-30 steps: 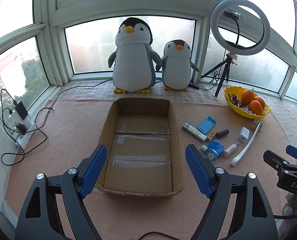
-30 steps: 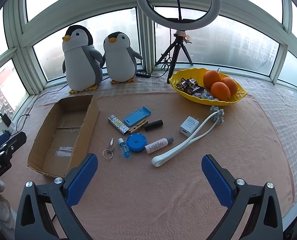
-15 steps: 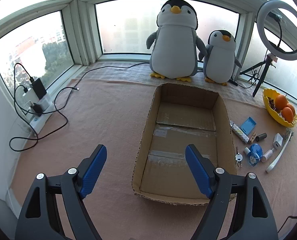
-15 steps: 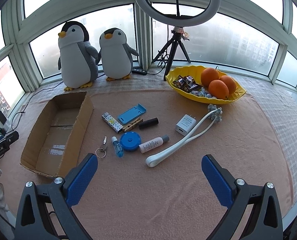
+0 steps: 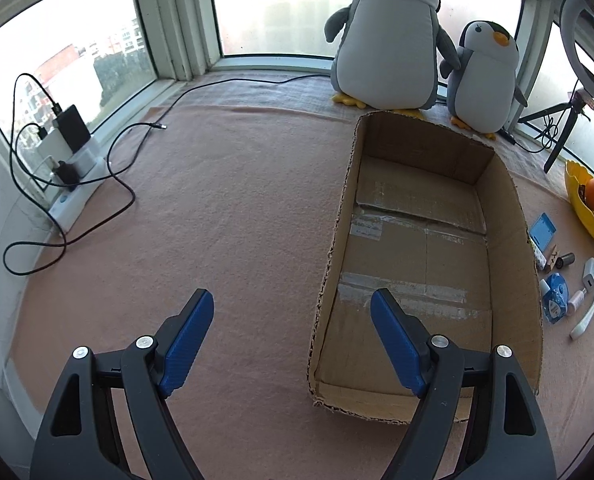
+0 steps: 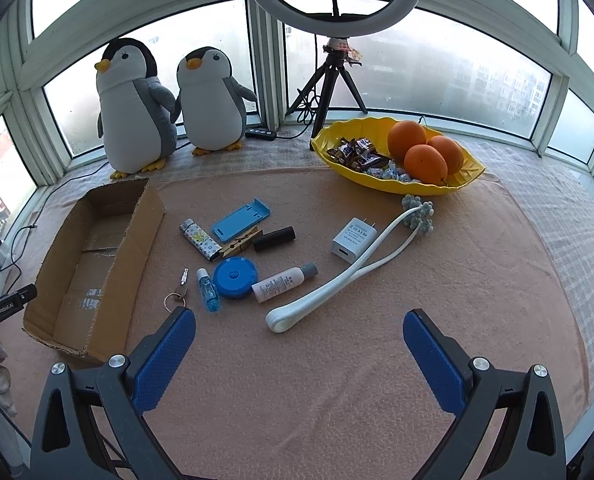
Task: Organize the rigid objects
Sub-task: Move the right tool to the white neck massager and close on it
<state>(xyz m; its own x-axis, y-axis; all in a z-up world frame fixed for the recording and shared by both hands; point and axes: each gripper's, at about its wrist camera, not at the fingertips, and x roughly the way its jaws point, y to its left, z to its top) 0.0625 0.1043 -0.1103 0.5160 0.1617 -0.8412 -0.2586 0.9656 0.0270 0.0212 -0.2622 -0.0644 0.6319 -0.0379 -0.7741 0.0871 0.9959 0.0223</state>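
An empty cardboard box (image 5: pixel 509 216) (image 6: pixel 145 236) lies on the pink mat. Right of it lies a cluster of small items: a blue phone stand (image 6: pixel 241 219), a patterned lighter (image 6: pixel 200 239), a clothespin (image 6: pixel 239 245), a black tube (image 6: pixel 274 238), a white charger (image 6: pixel 353 239), a blue round tape (image 6: pixel 235 278), a small blue bottle (image 6: pixel 208 290), a white bottle (image 6: pixel 283 283), a key on a ring (image 6: pixel 177 294) and a long white massager (image 6: pixel 349 272). My left gripper (image 5: pixel 291 334) is open and empty, at the box's near left corner. My right gripper (image 6: pixel 299 348) is open and empty, in front of the cluster.
Two penguin plush toys (image 6: pixel 137 108) (image 6: pixel 213 100) stand at the window. A yellow bowl (image 6: pixel 469 178) holds oranges and sweets. A ring light on a tripod (image 6: pixel 333 76) stands behind it. A power strip with black cables (image 5: pixel 69 160) lies at the far left.
My left gripper has swung left: the box now sits at the right of its view and the cables show more. My right gripper has moved slightly towards the cluster.
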